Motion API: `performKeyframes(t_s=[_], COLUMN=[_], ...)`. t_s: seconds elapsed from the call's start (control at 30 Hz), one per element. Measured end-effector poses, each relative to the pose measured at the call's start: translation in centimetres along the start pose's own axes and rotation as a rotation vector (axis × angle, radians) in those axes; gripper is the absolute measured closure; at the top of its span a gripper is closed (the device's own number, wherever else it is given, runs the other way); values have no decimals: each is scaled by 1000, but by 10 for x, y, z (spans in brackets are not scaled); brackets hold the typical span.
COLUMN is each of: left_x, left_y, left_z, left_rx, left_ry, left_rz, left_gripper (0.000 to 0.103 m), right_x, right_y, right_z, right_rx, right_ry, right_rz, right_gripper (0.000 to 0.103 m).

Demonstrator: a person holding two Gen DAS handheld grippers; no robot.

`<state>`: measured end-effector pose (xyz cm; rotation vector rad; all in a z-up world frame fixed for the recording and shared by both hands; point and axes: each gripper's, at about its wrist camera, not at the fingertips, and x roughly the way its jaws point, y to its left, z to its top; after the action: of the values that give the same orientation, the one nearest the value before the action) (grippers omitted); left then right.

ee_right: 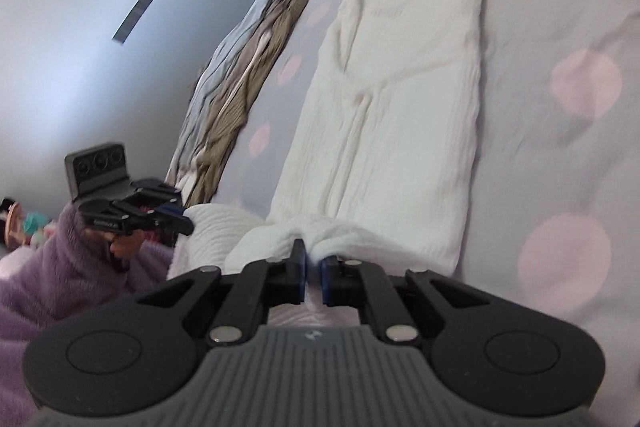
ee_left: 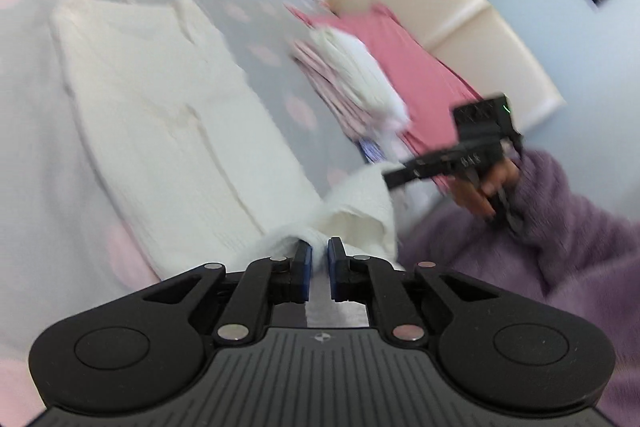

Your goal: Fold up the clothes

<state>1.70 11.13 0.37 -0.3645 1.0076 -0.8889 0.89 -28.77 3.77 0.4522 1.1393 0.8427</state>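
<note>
A white knitted garment (ee_left: 160,115) lies lengthwise on the grey bedsheet, sleeves folded in; the right wrist view shows the same garment (ee_right: 400,107). My left gripper (ee_left: 319,247) is shut on the near hem, white fabric bunched between its blue pads. The right gripper (ee_right: 313,254) is shut on the hem too, a little further along. In the left wrist view the right gripper (ee_left: 390,177) shows at the right, pinching white cloth. In the right wrist view the left gripper (ee_right: 186,223) shows at the left, at the garment's corner.
A stack of folded white and pink clothes (ee_left: 352,83) lies by the cream headboard (ee_left: 460,7). A heap of brown and grey-blue clothes (ee_right: 236,87) lies along the far bed edge. The grey sheet with pink dots (ee_right: 560,107) spreads around. A purple fuzzy sleeve (ee_left: 560,227) holds the right gripper.
</note>
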Motion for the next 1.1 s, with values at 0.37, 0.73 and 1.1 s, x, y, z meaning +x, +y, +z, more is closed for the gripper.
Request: performKeyframes(t_s=[0.37, 0.73, 1.1], left_x=[30, 45, 18], left_y=[69, 65, 24], left_z=[22, 34, 31], left_rx=[-173, -134, -27], left_ry=[15, 50, 23], left_rz=[281, 402, 487], left_gripper=[98, 98, 66], right_x=[46, 52, 22], right_y=[-37, -36, -23], right_z=[43, 38, 22], right_rx=[81, 81, 90], right_ry=[-8, -22, -27], right_rz=[-180, -258, -331], right_gripper=[95, 86, 41])
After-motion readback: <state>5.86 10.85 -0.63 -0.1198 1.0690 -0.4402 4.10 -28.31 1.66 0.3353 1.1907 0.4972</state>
